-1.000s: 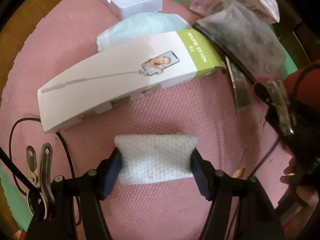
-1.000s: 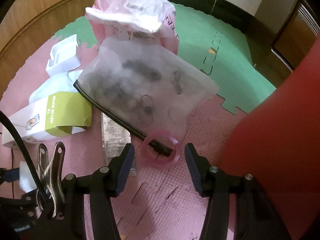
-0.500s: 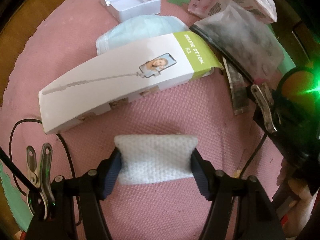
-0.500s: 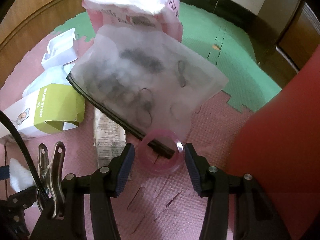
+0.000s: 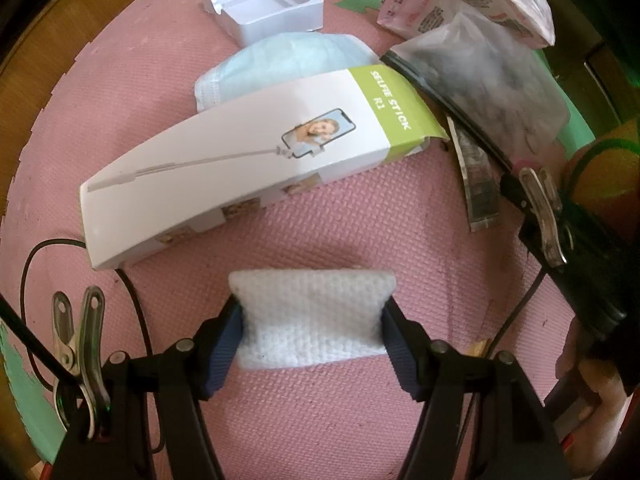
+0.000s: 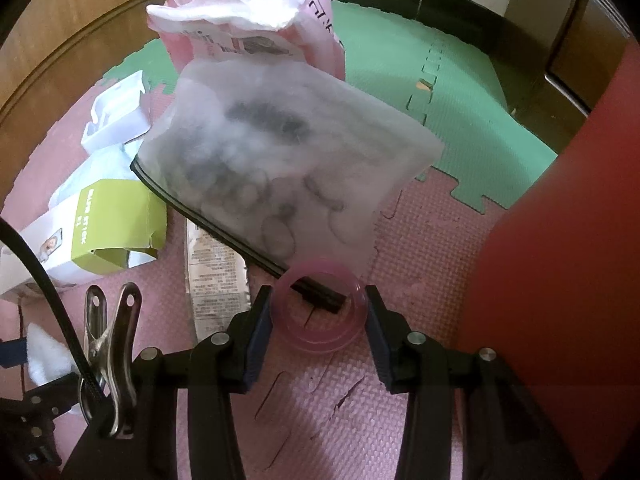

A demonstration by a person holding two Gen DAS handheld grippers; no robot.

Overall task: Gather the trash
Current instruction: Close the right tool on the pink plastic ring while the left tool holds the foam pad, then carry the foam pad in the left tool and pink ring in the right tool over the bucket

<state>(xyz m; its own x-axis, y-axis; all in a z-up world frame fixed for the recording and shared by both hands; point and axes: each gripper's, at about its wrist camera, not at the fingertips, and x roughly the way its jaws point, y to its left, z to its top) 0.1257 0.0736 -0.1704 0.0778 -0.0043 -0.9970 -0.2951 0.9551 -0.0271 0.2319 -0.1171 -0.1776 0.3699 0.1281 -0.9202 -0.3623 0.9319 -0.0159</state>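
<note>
In the left wrist view my left gripper (image 5: 312,308) is shut on a white textured wipe (image 5: 312,328), held just over the pink foam mat (image 5: 360,232). In the right wrist view my right gripper (image 6: 318,304) points down at the mat with a pink see-through ring (image 6: 320,342) between its fingers. Its jaws are closing, and both pads touch the ring's sides. The black zip edge of a cloudy plastic bag (image 6: 280,160) pokes into the ring from behind.
A white and green selfie-stick box (image 5: 240,168) lies ahead of the wipe. Behind it are a blue face mask (image 5: 292,64) and a white plastic tray (image 5: 264,8). A pink packet (image 6: 256,32), a printed wrapper (image 6: 216,272) and a red surface (image 6: 560,260) at the right crowd the ring.
The right gripper's fingers have closed in from a gap on each side of the pink ring to touching it. The left gripper and its wipe have stayed put.
</note>
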